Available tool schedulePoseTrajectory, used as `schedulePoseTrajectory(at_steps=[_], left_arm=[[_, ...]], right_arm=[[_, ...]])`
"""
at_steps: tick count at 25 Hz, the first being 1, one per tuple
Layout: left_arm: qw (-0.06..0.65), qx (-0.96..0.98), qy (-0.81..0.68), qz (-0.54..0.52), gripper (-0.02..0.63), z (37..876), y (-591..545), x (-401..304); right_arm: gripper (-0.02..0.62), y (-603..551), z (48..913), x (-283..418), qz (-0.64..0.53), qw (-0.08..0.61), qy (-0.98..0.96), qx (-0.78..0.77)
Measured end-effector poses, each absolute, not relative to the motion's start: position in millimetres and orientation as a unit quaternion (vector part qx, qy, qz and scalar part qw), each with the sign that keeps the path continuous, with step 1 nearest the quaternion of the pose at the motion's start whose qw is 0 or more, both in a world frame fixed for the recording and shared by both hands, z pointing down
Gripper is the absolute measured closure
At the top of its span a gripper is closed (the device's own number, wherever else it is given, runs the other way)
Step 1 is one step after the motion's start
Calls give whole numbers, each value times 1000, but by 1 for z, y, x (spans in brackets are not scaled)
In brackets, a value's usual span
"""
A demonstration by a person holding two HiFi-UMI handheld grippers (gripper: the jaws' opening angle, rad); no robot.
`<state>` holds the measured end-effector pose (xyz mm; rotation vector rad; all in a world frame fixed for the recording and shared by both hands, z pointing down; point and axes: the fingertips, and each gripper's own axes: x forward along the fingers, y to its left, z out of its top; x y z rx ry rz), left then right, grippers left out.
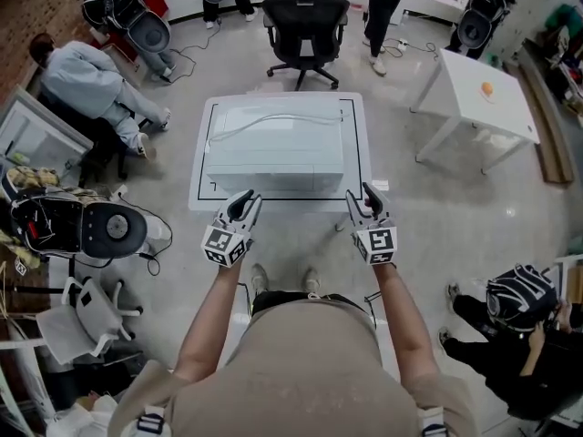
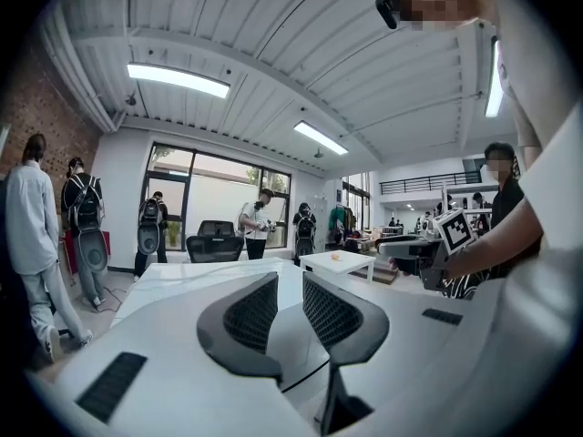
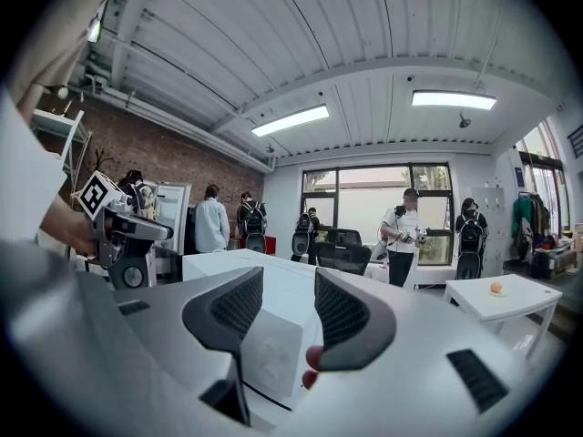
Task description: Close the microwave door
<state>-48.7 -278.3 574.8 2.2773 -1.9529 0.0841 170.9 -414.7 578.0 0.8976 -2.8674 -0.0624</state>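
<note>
Microwave [image 1: 273,139] on white table [image 1: 199,198], grey floor [image 1: 437,235]

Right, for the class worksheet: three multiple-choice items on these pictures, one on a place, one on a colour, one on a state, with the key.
1. Where does the small orange thing lie? A on the floor; B on the side table; C on a shelf.
2. What colour is the microwave? A black; B white; C red.
3. How do the left gripper's jaws stand? A apart, nothing between; B pressed together; C shut on a cable.
Key: 1 B, the head view shows it on that tabletop at the right; 2 B, its top and sides are white; 3 A, the left gripper view shows a clear gap between them.
</note>
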Motion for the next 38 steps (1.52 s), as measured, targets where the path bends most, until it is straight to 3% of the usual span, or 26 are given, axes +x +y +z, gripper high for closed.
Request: schedulePoseTrajectory(at_steps=[12, 17, 38], left_arm=[[96, 756, -646, 47, 532, 608, -280, -51], [96, 760, -641, 50, 532, 609, -284, -52], [86, 770, -630, 50, 533, 589, -318, -47]], right_arm=[[417, -417, 627, 159, -5, 117, -951, 285], [478, -424, 638, 161, -7, 157, -941, 299], [532, -441, 581, 140, -42, 119, -954, 273]])
